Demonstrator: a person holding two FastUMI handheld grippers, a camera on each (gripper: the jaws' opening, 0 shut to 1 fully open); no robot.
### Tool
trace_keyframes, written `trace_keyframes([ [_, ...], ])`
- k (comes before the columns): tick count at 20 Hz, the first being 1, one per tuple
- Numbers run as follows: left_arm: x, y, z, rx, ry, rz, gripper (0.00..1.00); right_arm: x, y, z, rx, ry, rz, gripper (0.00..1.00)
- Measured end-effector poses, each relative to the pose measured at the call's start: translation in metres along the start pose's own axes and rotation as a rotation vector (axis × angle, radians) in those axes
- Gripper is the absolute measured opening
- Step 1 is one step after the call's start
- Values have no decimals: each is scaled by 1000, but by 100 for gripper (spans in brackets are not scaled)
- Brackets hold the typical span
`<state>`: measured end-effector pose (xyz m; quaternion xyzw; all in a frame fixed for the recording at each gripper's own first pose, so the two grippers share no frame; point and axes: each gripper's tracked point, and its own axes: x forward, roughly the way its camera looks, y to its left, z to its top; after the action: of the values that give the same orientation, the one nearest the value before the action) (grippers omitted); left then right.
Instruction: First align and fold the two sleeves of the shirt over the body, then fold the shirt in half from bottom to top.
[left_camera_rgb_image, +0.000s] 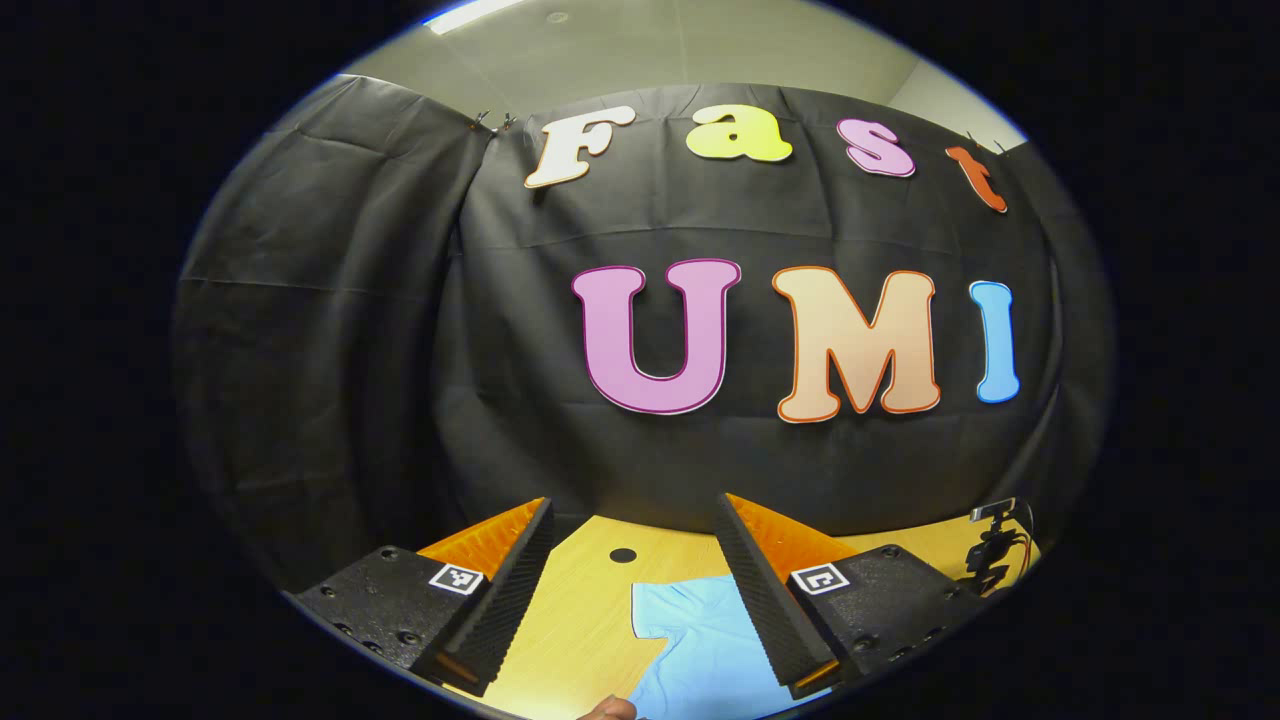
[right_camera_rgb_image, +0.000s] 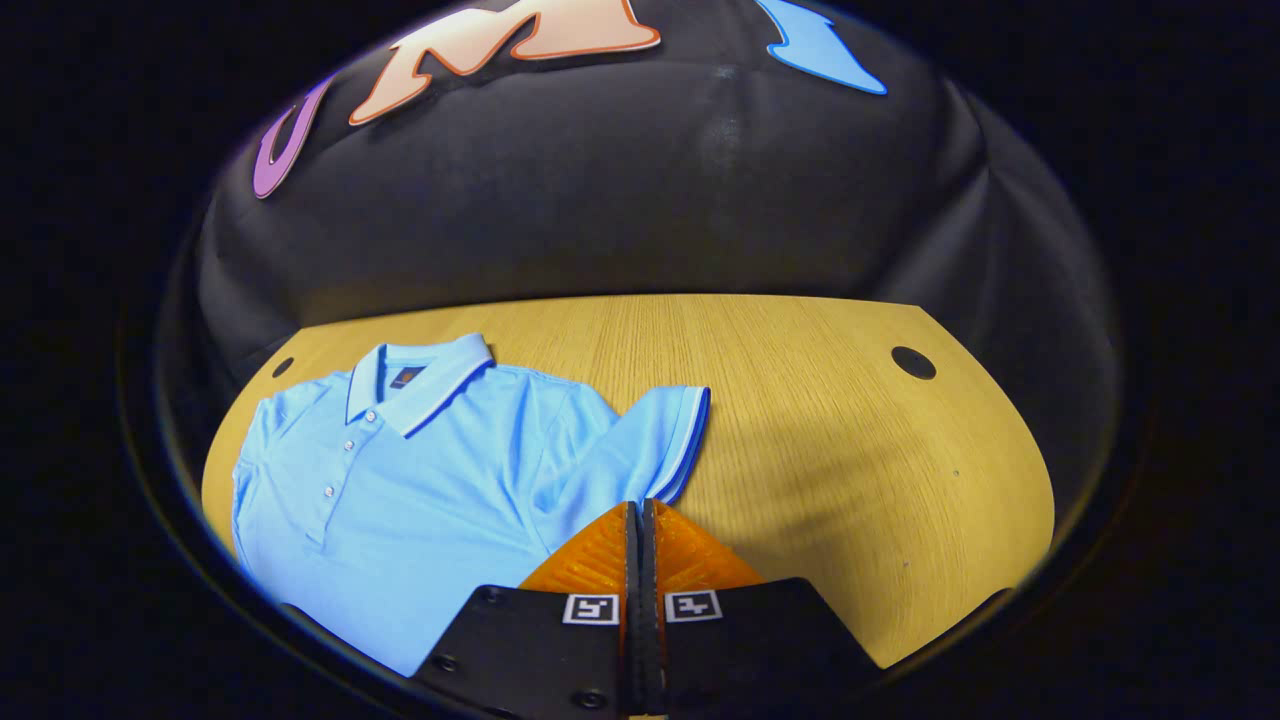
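Here we are at the sleeve stage; the light blue shirt (right_camera_rgb_image: 400, 470) lies face up on the wooden tabletop (right_camera_rgb_image: 830, 430), collar (right_camera_rgb_image: 420, 380) toward the booth wall, buttons showing, body flat; the right gripper (right_camera_rgb_image: 640, 515) sits just at the lower edge of the near sleeve (right_camera_rgb_image: 650, 440), its fingers pressed together with barely a seam between them, and whether a pinch of sleeve fabric is caught there I cannot tell, since the tips meet right where the cloth begins; the left gripper (left_camera_rgb_image: 635, 590) rides higher, pointed mostly at the wall, fingers spread wide and holding nothing, with a corner of the shirt (left_camera_rgb_image: 700, 640) and bare tabletop (left_camera_rgb_image: 580, 620) showing between them; my read is that the sleeve fold is only starting, both sleeves apparently still out from the body; the next move calls for carrying that near sleeve across onto the chest, cuff edge kept straight with the side seam; room is generous, a broad stretch of open wood lies to the right of the shirt, though the shirt's far side runs close to the tabletop edge, so the other sleeve wants care.
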<state>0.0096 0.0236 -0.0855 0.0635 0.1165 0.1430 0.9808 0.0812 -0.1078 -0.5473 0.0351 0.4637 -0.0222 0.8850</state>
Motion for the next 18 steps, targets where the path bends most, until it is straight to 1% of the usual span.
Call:
trace_keyframes([
  [3,2,2,-2,-8,2,8,95,-7,11,18,29,-35,26,3],
  [5,3,1,-6,-20,14,7,95,-5,14,21,12,-37,22,2],
  [6,3,1,-10,-23,25,6,95,-2,11,20,-2,-22,4,2],
  [7,3,0,-12,-25,32,2,95,0,1,12,-26,11,-38,3],
  [8,2,-1,-12,-26,31,-1,95,2,-5,6,-40,28,-56,3],
  [9,1,0,-11,-24,27,-1,94,3,-6,2,-43,38,-59,1],
  [12,1,4,-12,-15,28,6,95,5,-21,6,-63,20,-112,77],
  [14,0,6,-12,-17,29,9,95,10,-17,2,-18,39,-102,80],
  [15,-1,6,-12,-16,30,12,95,13,-16,-2,5,59,-101,77],
  [16,-1,7,-12,-15,31,13,95,15,-17,-9,20,88,-94,77],
  [18,-1,7,-14,-12,35,15,95,20,-16,-6,56,72,-93,79],
])
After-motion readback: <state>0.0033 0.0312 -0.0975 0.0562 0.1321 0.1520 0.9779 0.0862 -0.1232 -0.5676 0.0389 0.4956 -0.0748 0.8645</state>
